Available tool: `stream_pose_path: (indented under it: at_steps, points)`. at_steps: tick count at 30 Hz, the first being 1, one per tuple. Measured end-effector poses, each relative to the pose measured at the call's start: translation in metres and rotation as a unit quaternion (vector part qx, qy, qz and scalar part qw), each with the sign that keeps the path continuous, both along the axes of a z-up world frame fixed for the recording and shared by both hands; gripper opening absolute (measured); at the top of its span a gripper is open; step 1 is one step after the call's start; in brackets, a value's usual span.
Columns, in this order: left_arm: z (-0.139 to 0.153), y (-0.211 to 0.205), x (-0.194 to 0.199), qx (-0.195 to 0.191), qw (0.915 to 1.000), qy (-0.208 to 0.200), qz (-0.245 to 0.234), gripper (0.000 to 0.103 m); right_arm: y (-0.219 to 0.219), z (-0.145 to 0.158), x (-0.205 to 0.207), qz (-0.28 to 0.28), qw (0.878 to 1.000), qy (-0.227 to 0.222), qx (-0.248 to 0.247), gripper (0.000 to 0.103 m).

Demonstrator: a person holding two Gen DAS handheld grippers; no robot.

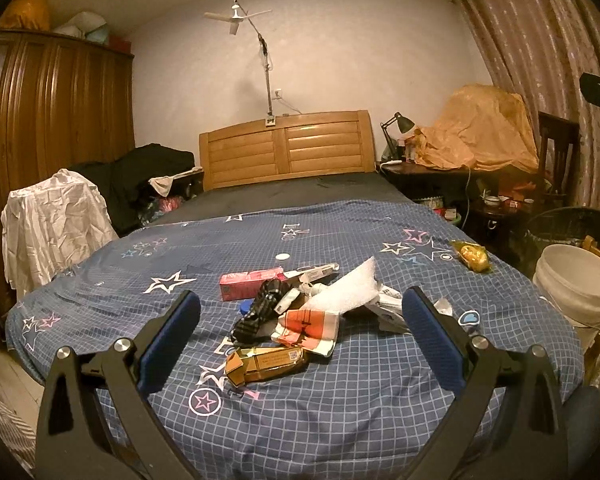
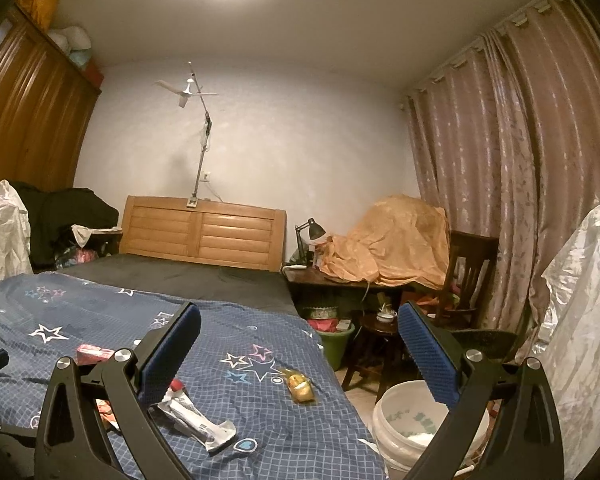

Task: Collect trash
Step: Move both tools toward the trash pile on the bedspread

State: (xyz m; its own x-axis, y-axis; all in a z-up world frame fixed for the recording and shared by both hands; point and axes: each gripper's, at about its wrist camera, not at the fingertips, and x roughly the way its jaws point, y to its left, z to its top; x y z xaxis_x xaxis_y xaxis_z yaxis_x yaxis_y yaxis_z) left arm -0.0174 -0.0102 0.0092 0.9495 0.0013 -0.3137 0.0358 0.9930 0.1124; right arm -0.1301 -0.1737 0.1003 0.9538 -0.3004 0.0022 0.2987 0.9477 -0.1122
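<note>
A pile of trash lies on the blue star-print bedspread (image 1: 340, 400): a gold box (image 1: 266, 364), an orange and white wrapper (image 1: 306, 326), a black crumpled piece (image 1: 260, 312), a pink box (image 1: 250, 282), white foam wrap (image 1: 346, 290). A yellow wrapper (image 1: 472, 256) lies apart at the right; it also shows in the right wrist view (image 2: 300, 386), with a white wrapper (image 2: 198, 420) nearer. My left gripper (image 1: 300, 332) is open and empty, above the pile. My right gripper (image 2: 298, 352) is open and empty over the bed's right edge. A white bucket (image 2: 416, 424) stands beside the bed.
A wooden headboard (image 1: 286, 148) is at the far end. A wardrobe (image 1: 40, 120) stands left, with cloth-draped items (image 1: 56, 224) beside the bed. At right are a cluttered desk (image 1: 460, 168), a chair (image 2: 466, 276), a stool (image 2: 376, 332), a green bin (image 2: 334, 340) and curtains (image 2: 500, 160).
</note>
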Motion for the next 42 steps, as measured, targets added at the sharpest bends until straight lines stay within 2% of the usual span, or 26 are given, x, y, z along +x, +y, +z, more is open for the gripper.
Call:
stream_pose_path:
  at_steps: [12, 16, 18, 22, 26, 30, 33, 37, 42]
  points:
    - [-0.001, 0.000, 0.000, 0.003, 1.0000, 0.001, 0.001, 0.098, 0.001, 0.001, 0.000, 0.005, 1.000, 0.000, 0.003, 0.098]
    - [-0.004, 0.002, 0.003, 0.008, 0.9999, 0.004, 0.011, 0.098, -0.011, -0.013, 0.008, 0.012, 0.999, 0.023, 0.028, 0.098]
    - [-0.003, 0.004, 0.003, 0.011, 0.9997, 0.004, 0.021, 0.098, -0.020, -0.024, 0.013, 0.023, 0.997, 0.045, 0.058, 0.098]
    - [-0.002, 0.012, 0.006, 0.014, 0.9991, 0.010, 0.039, 0.098, -0.038, -0.055, 0.021, 0.047, 0.985, 0.090, 0.139, 0.098]
    - [0.000, 0.019, 0.003, 0.009, 0.9989, 0.010, 0.045, 0.098, -0.048, -0.089, 0.033, 0.054, 0.971, 0.138, 0.189, 0.098]
    - [0.002, 0.023, 0.000, 0.008, 0.9988, 0.008, 0.047, 0.098, -0.050, -0.125, 0.042, 0.064, 0.951, 0.183, 0.240, 0.098]
    - [0.003, 0.025, 0.000, 0.006, 0.9986, 0.009, 0.051, 0.098, -0.043, -0.139, 0.044, 0.056, 0.951, 0.191, 0.236, 0.098]
    - [0.001, 0.028, 0.002, 0.002, 0.9984, 0.012, 0.056, 0.098, -0.045, -0.143, 0.040, 0.069, 0.952, 0.169, 0.246, 0.098]
    - [-0.004, 0.029, 0.004, 0.006, 0.9983, 0.022, 0.055, 0.098, -0.045, -0.143, 0.039, 0.103, 0.942, 0.171, 0.270, 0.098]
